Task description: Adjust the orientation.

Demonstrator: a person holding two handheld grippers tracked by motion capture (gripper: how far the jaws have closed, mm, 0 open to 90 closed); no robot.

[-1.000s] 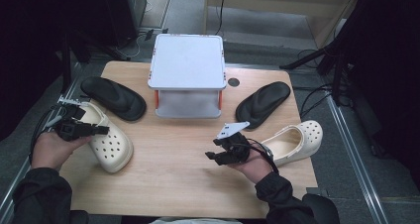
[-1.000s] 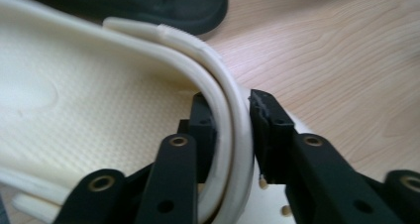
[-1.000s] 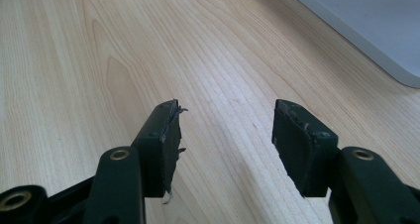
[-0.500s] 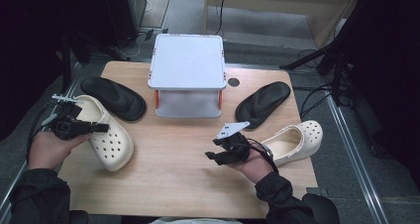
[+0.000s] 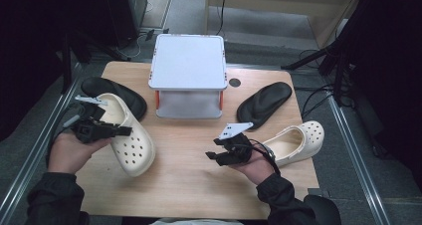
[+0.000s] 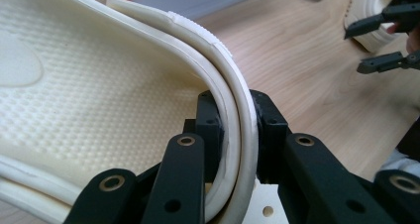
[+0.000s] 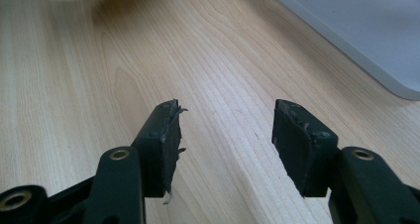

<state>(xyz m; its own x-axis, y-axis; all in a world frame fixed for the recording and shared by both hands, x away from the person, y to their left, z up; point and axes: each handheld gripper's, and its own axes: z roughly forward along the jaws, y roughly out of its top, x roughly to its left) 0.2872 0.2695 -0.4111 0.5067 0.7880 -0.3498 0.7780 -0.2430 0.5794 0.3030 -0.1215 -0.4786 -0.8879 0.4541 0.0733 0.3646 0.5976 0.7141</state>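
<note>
Wood table (image 5: 189,185) w/ grey box (image 5: 188,68) at back: left gripper (image 5: 107,131) clamped on clog (image 5: 130,145) heel rim at table's left, right gripper (image 5: 219,153) wide, empty; I'd judge pickup done, placing left.

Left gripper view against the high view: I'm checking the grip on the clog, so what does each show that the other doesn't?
Left gripper view: the jaws pinch the cream clog's rim wall, one pad inside, one outside, and its dotted footbed is plain. High view: two black insoles, the grey stand and a second clog whole. Both: the left gripper on the clog, the right gripper open, the wooden table.
</note>
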